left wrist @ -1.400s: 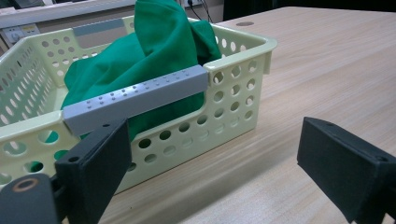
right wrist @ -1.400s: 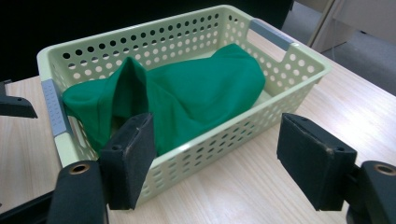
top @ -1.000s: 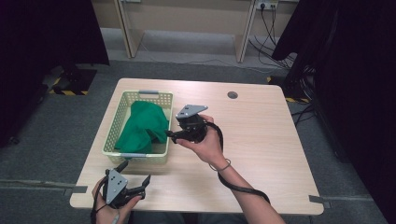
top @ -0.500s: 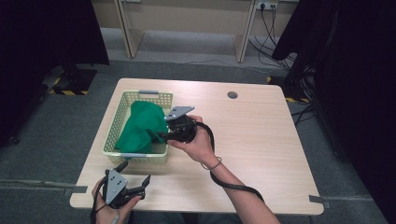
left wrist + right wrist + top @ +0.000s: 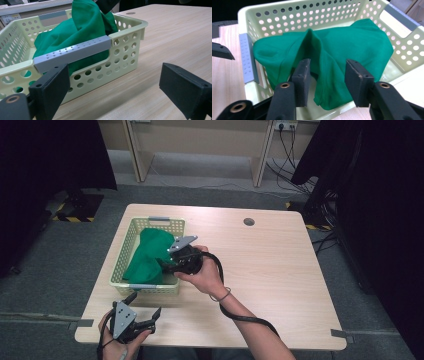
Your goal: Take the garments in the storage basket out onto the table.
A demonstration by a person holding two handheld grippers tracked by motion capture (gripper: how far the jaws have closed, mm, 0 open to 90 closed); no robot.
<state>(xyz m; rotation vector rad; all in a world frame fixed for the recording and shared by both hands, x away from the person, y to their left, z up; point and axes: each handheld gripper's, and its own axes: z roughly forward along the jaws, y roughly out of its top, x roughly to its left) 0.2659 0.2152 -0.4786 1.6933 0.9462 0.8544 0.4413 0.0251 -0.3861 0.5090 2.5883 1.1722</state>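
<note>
I'm looking at a light wood-grain table (image 5: 280, 270) standing on grey carpet floor (image 5: 55, 270). A pale green perforated basket (image 5: 129, 251) with grey handles sits directly on its left half, near the front-left corner, its base flat on the top. Toward the far edge there is a small dark round spot (image 5: 249, 222), probably a cable hole, though I can't tell for sure from above.

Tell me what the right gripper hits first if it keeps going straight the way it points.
Most likely the green cloth in the basket: a raised fold sits between the right gripper jaws, which have just been closing and do not yet press it.
</note>
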